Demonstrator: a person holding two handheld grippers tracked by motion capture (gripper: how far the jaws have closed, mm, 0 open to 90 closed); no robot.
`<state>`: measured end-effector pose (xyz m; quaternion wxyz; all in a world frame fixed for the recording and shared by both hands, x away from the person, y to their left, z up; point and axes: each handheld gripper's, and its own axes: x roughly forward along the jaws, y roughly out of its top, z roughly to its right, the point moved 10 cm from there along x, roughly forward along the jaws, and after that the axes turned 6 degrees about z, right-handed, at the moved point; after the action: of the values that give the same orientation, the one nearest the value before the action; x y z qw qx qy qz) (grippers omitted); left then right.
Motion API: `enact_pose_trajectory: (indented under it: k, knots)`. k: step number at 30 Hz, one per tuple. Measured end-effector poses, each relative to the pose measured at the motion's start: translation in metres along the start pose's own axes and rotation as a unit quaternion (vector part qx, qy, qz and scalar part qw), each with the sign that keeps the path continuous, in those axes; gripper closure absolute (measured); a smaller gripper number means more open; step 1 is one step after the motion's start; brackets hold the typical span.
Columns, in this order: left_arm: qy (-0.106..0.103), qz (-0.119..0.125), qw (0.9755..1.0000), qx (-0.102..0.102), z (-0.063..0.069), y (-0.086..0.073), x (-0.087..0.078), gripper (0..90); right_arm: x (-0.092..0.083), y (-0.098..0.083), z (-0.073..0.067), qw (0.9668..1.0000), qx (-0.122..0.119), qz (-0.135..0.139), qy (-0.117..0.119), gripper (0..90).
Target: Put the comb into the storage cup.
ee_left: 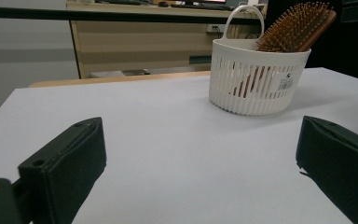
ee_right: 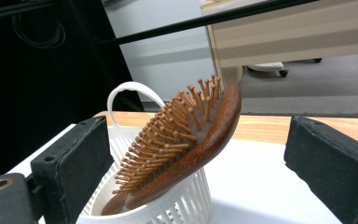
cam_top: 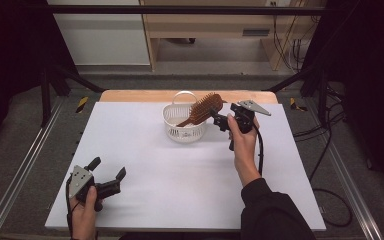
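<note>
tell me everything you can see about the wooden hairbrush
The hairbrush is reddish-brown wood with an oval head and rows of round-tipped wooden pins. It stands handle-down in the white slotted basket, leaning on the rim, head sticking out above. The right gripper sits close beside it, jaws open, not touching.

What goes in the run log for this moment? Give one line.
hairbrush: leaning handle-down in white basket | right gripper: open beside brush head, not gripping | left gripper: open, near table front edge
</note>
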<state>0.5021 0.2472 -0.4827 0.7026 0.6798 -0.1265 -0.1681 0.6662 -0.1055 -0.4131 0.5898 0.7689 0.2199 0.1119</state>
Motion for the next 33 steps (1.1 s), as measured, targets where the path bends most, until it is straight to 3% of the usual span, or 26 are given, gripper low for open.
enact_pose_trajectory:
  k: [8, 15, 33]
  knots:
    - [0.001, 0.0, 1.0, 0.001, 0.0, 0.0, 0.0, 1.5, -0.014, 0.014, -0.001, 0.9996, -0.025, 0.006, 0.011, 6.3]
    - [0.001, -0.001, 1.0, 0.001, 0.0, 0.0, 0.0, 1.5, -0.025, 0.022, 0.003, 0.9982, -0.056, 0.021, 0.001, 4.2]
    - [0.003, 0.001, 1.0, 0.0, -0.001, 0.0, -0.001, 1.5, -0.056, 0.028, 0.021, 0.996, -0.076, 0.045, -0.007, 4.3]
